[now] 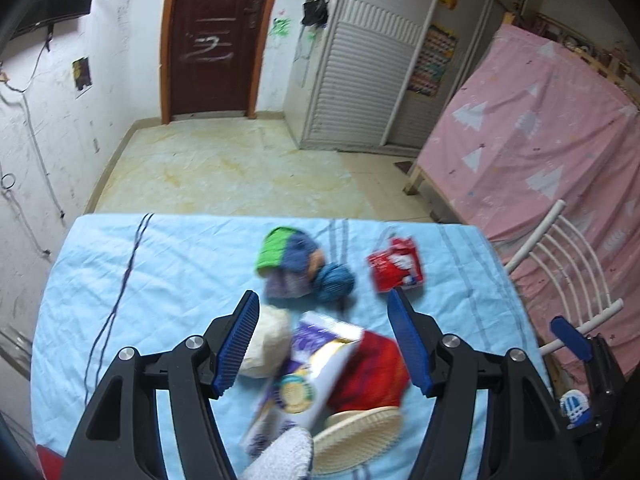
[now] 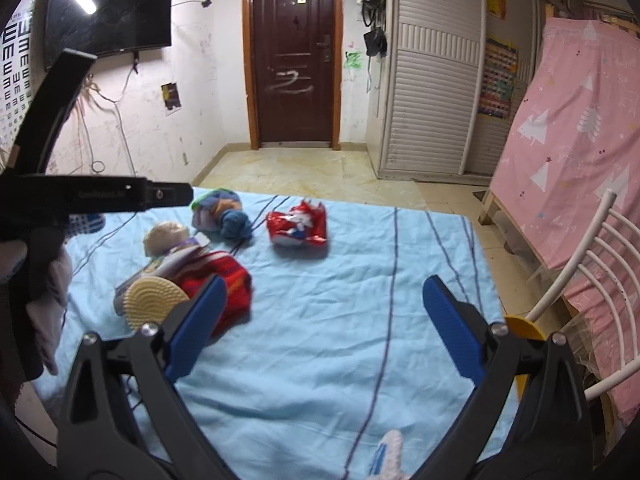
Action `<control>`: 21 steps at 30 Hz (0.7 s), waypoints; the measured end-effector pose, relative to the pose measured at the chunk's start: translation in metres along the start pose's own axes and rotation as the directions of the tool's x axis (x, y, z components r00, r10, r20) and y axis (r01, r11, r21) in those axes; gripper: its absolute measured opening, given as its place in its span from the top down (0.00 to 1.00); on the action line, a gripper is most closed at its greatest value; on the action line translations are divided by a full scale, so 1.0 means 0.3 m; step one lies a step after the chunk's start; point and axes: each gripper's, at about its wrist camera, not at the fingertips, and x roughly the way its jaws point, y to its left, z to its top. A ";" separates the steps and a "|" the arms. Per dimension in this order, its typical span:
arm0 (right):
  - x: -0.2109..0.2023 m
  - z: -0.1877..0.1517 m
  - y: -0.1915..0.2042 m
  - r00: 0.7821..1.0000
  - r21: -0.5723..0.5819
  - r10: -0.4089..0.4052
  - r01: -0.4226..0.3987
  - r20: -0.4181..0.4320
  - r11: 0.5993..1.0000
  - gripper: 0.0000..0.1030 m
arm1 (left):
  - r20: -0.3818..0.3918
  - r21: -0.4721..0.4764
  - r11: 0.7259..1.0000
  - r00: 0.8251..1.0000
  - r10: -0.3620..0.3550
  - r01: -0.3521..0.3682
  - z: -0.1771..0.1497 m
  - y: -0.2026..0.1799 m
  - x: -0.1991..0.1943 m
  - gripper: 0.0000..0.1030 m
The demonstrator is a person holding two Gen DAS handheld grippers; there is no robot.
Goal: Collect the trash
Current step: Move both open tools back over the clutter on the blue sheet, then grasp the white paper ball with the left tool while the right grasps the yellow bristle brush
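A crumpled red snack wrapper (image 1: 396, 265) (image 2: 298, 227) lies on the light blue cloth (image 1: 160, 264) (image 2: 320, 340) toward the far side. A purple and white wrapper (image 1: 308, 364) (image 2: 168, 266) lies in a pile with a red knitted piece (image 1: 372, 368) (image 2: 224, 280), a cream ball (image 1: 266, 342) (image 2: 166, 236) and a round beige brush (image 1: 356, 436) (image 2: 154, 302). My left gripper (image 1: 322, 308) is open, its fingers on either side of that pile. My right gripper (image 2: 324, 292) is open and empty over bare cloth, right of the pile.
A bundle of green, blue and orange yarn (image 1: 300, 258) (image 2: 222, 210) lies behind the pile. A white metal chair (image 1: 568, 264) (image 2: 592, 288) stands at the table's right edge. A bed under a pink cover (image 1: 540, 128) (image 2: 580, 140) is beyond it.
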 end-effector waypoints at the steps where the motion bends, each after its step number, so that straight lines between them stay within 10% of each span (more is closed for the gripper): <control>1: 0.009 0.001 0.008 1.000 -0.002 0.003 -0.003 -0.005 1.000 0.08 | -0.012 -0.004 1.000 1.000 0.012 -0.012 -0.005 0.015 0.011 0.44; 13: 0.051 -0.008 0.106 0.994 -0.025 0.097 -0.098 -0.054 0.995 0.08 | -0.109 -0.038 0.998 0.993 0.048 -0.053 -0.055 0.096 0.094 0.46; 21: 0.083 -0.028 0.214 0.978 -0.056 0.177 -0.184 -0.110 0.981 0.08 | -0.110 -0.046 0.997 0.992 0.056 -0.061 -0.070 0.141 0.092 0.66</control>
